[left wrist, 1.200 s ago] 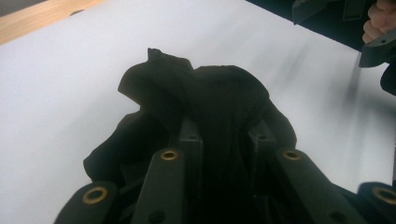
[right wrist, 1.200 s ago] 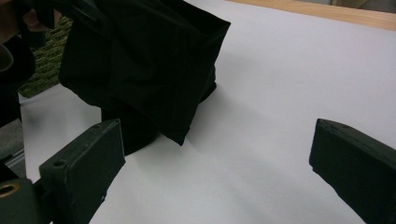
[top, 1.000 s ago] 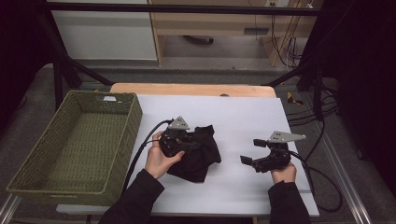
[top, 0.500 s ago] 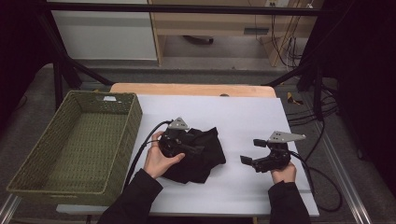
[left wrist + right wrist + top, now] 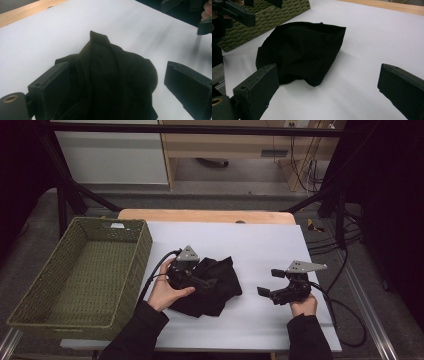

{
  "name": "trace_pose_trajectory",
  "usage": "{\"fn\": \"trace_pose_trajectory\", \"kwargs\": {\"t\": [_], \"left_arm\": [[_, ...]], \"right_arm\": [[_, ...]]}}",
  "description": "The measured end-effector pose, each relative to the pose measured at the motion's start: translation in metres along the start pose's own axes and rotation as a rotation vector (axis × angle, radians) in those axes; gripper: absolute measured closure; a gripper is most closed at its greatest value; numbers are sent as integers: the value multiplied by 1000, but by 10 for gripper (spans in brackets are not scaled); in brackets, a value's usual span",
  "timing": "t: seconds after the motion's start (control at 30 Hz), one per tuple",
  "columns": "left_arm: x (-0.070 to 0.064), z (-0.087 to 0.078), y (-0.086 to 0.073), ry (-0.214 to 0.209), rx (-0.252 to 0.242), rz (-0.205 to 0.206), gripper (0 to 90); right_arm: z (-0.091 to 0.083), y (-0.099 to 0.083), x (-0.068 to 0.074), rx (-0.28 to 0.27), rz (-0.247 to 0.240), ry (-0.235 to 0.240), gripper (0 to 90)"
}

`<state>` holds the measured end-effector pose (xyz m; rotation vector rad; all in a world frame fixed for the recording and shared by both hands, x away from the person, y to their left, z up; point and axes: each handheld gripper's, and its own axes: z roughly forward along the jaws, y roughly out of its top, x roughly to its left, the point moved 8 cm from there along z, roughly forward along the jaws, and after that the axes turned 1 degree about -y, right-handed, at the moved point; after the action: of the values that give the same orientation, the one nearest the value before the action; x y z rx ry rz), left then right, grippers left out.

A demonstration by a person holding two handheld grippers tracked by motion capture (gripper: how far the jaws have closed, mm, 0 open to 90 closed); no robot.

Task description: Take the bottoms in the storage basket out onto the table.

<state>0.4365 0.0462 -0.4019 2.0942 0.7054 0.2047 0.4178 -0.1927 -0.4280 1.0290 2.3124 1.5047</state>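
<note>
Two claws, one black cloth, one basket, one table, that's the whole count. The left claw [image 5: 200, 282] sits right on the black cloth [image 5: 215, 287], and in the left gripper view its jaws are spread wide with the cloth [image 5: 110, 82] bunched up between them; the fabric touches the left-hand jaw, but there's a clear gap before the other one, so it's released, not pinching anything. The right claw [image 5: 274, 292] is well apart from the cloth, off to that claw's left side, and its jaws are also spread wide with just bare white table [image 5: 367, 57] between them. A hand [image 5: 167, 290] holds the left claw and a hand [image 5: 302, 305] holds the right one, with dark sleeves coming in from the bottom edge.

The cloth is plain black, soft and crumpled, a rumpled heap with folds and one little peak poking up. From the right gripper view it looks like [image 5: 302, 50] a loose mound lying flat on the white tabletop.

Further out past the left claw there's the green woven basket [image 5: 35, 292], rectangular, with nothing visible inside it. It sits at the table's edge, near the cloth but not touching it.
</note>
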Motion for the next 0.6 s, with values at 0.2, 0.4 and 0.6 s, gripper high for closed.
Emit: {"fn": "trace_pose_trajectory", "kwargs": {"t": [0.2,0.4,0.6], "left_arm": [[-1,-10,0,4,18,-5,35],[-4,-25,3,9,10,-4,28],[-4,-42,6,23,-1,6,28]], "right_arm": [[0,0,0,-5,3,-1,40],[0,0,0,-2,1,-1,40],[0,0,0,-4,3,-2,40]]}}
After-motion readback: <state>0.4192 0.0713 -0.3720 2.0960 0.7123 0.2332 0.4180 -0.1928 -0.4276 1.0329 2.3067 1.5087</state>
